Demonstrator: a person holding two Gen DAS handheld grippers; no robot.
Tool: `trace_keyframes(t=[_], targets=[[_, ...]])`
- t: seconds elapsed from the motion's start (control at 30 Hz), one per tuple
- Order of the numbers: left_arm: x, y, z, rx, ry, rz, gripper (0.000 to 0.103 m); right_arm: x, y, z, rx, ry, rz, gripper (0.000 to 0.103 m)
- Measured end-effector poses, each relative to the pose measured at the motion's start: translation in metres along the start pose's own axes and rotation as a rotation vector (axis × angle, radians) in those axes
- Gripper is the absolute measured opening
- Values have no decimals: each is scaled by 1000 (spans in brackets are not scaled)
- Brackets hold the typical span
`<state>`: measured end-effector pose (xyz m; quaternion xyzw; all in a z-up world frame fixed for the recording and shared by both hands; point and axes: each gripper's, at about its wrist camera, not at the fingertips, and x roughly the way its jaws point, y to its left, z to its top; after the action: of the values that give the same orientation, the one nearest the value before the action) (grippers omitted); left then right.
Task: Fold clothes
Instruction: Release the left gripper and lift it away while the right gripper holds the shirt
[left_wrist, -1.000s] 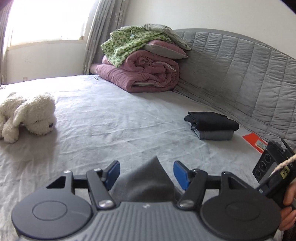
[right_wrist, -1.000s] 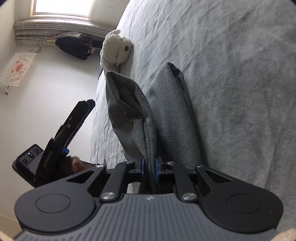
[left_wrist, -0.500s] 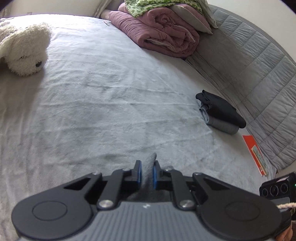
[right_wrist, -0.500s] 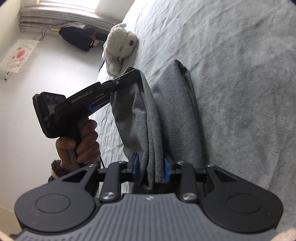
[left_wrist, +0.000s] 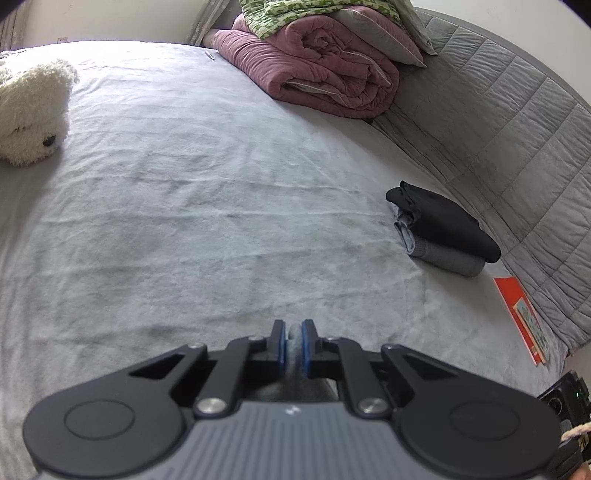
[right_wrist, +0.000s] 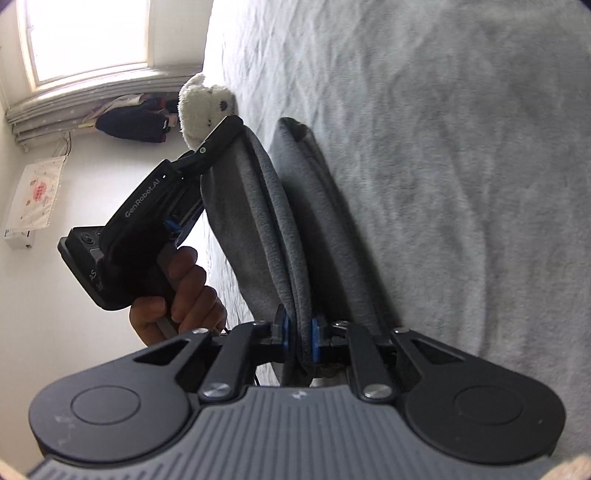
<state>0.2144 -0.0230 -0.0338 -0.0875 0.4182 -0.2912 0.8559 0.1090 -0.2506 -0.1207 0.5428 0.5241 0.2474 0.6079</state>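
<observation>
A grey garment (right_wrist: 258, 221) hangs folded lengthwise between my two grippers above the grey bed sheet (right_wrist: 443, 166), its lower part draping onto the bed. My right gripper (right_wrist: 299, 332) has its blue pads on one end of it, and its jaws are closing on the cloth. At the far end, my left gripper (right_wrist: 238, 127) is clamped on the other end, with a hand (right_wrist: 173, 295) around its handle. In the left wrist view, the left gripper (left_wrist: 293, 332) is shut, with a thin ridge of grey garment (left_wrist: 294, 345) pinched between the pads.
A stack of folded dark and grey clothes (left_wrist: 443, 232) lies at the right by the quilted headboard (left_wrist: 498, 129). A red booklet (left_wrist: 524, 317) lies near it. A pink quilt pile (left_wrist: 325, 74) sits at the back. A white plush toy (left_wrist: 29, 114) lies at the left.
My left gripper went from wide open around the cloth tip to shut on it, and dipped toward the bed. The right gripper loosened briefly, then tightened again, and rolled.
</observation>
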Motion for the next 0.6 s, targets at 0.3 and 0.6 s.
trace_keyframes(t=[0.3, 0.6], targets=[[25, -11, -27, 139, -101, 90, 14, -4, -2, 5, -63, 4, -56, 17], [5, -4, -32, 81, -223, 61, 16, -26, 44, 6, -297, -191, -84, 30]])
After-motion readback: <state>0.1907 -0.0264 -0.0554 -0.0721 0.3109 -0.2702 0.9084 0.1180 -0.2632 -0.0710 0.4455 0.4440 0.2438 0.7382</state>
